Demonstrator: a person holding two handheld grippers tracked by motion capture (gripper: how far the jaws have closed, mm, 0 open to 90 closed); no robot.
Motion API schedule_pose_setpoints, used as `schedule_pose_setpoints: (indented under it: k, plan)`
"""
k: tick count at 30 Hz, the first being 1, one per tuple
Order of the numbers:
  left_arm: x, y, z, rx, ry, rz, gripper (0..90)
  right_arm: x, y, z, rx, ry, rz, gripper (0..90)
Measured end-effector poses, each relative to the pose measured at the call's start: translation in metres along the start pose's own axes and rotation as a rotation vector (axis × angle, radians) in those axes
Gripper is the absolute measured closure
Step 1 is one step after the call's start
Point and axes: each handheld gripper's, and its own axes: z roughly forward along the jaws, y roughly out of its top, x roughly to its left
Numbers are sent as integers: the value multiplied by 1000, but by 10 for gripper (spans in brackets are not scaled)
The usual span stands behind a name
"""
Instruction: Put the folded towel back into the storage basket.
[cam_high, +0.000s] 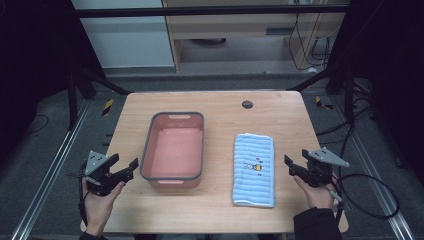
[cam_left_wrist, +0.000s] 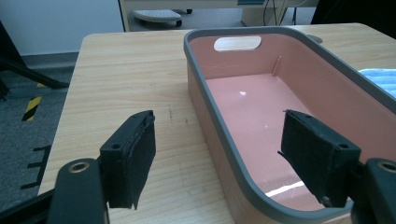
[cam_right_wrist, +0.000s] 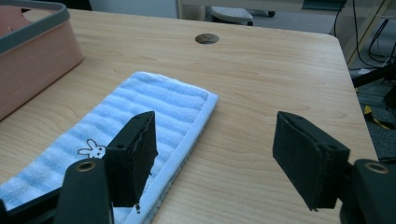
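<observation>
While both jaws gape empty, towel (cam_right_wrist: 116, 135) beneath right gripper (cam_right_wrist: 215, 158), untouched.

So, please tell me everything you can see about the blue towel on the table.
The blue towel is a soft, terry-like cloth with light and darker blue stripes, a pale border and a small cartoon print, seemingly a white rabbit, near its middle. It lies flat on the wooden table, folded into a long rectangle, to the right of the pink basin and apart from it. The right gripper sits open just off its right edge, without touching it. Nothing rests on the towel.
</observation>
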Motion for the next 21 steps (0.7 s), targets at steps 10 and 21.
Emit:
schedule_pose_setpoints:
  k: [10,21]
  plan:
    - [-18,5,-2,-22,-30,23,270,0,10,-2,-13,14,-11,311]
    - [-48,5,4,-17,-72,60,293,4,18,0,-19,28,-5,307]
